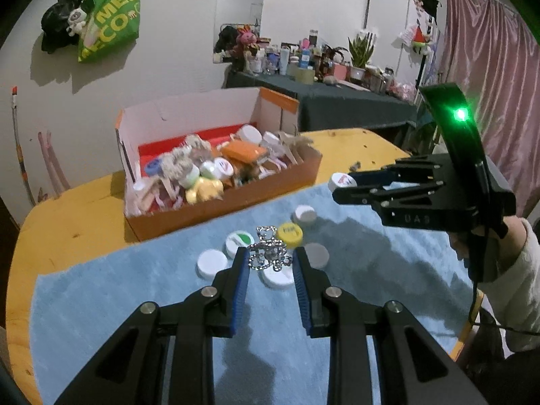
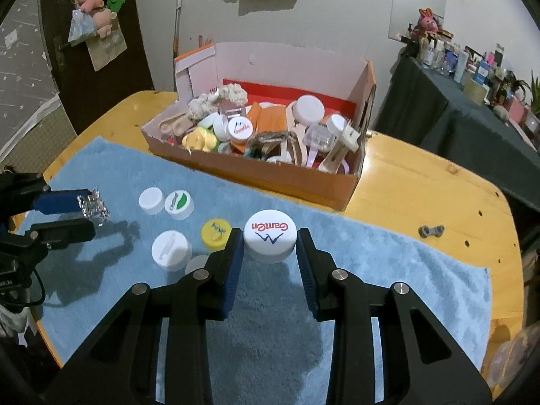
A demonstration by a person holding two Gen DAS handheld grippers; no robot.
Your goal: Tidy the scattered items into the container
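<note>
Orange box (image 2: 256, 179) crammed with caps, clips; right gripper (image 2: 270, 248) clamps white cap (image 2: 270, 236) logo-up — left gripper (image 1: 271, 258) pinches silver trinket (image 1: 268, 248).

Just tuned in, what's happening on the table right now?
A person is tidying loose items into the orange cardboard box, which is already full of odds and ends. The right gripper is shut on a white GamEn cap, held above the blue towel. The left gripper is shut on a silver rhinestone trinket. A few caps, including a yellow cap, remain on the towel.
</note>
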